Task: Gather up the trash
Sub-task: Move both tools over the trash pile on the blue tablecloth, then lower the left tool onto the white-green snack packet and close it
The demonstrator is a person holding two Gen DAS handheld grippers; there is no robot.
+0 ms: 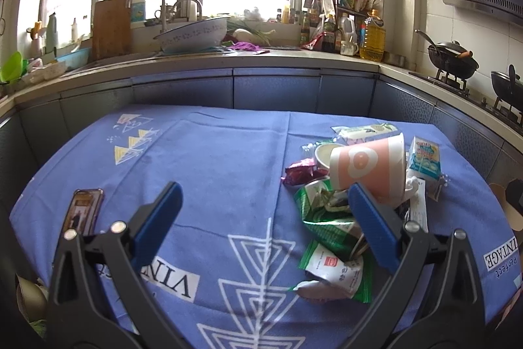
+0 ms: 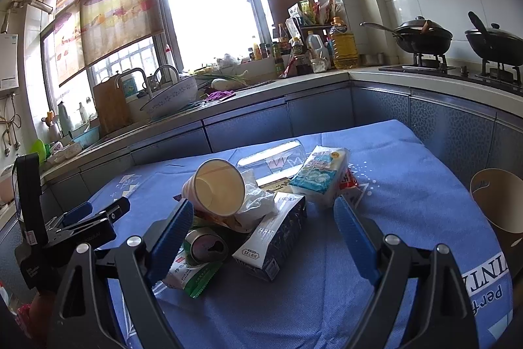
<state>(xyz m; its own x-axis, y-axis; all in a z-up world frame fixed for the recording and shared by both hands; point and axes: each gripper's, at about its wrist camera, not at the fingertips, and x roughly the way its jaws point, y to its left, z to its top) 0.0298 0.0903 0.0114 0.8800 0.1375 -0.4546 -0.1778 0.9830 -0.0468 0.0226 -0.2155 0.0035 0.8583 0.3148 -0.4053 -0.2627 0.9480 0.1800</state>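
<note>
Trash pile [image 2: 248, 218] lies on the blue tablecloth [image 2: 408, 185] at 12 o'clock of the right gripper [image 2: 261, 237], whose fingers are spread wide and empty. Left gripper [image 1: 261, 211] likewise gapes (paper cup [image 1: 369, 169] at its 2 o'clock), gripping nothing.

We see a matt blue cloth [image 2: 376, 283] with printed white shapes, lightly creased, covering the table. On it, the paper cup [image 2: 214, 187] looks matt and smooth, cream inside. Just beside the cup, crumpled white tissue [image 2: 258, 200] looks soft. Near the cup lies a metal can [image 2: 206, 246] with a shiny top, resting on a glossy green plastic wrapper [image 2: 193, 278]. The dark carton [image 2: 274, 237] beside the can has a smooth printed cardboard face. Behind the cup, a clear plastic cup [image 2: 271, 157] lies glossy. Both grippers carry matt blue pads [image 1: 372, 228] on black plastic arms.
</note>
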